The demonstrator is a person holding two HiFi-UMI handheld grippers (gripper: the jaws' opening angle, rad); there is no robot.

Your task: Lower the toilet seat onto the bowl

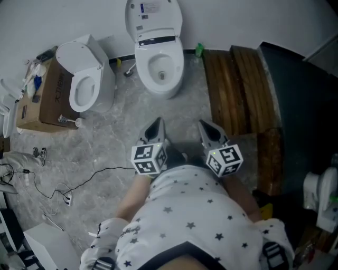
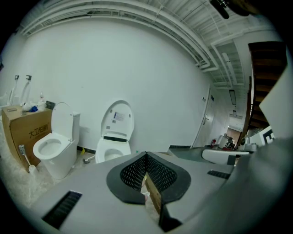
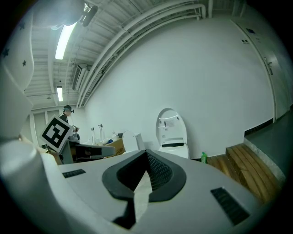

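A long white fluorescent ceiling tube (image 3: 64, 40) glowed upper left in the right gripper view; light was cool and even. Both gripper views curved strongly, with black corners.

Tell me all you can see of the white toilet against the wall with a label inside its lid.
This toilet is glossy white, ceramic-looking. Its lid stands raised against the white wall, seat apparently up with it, showing a printed label and a dark strip near the hinge. The oval bowl lies open. It stands on the grey floor between another toilet and wooden steps.
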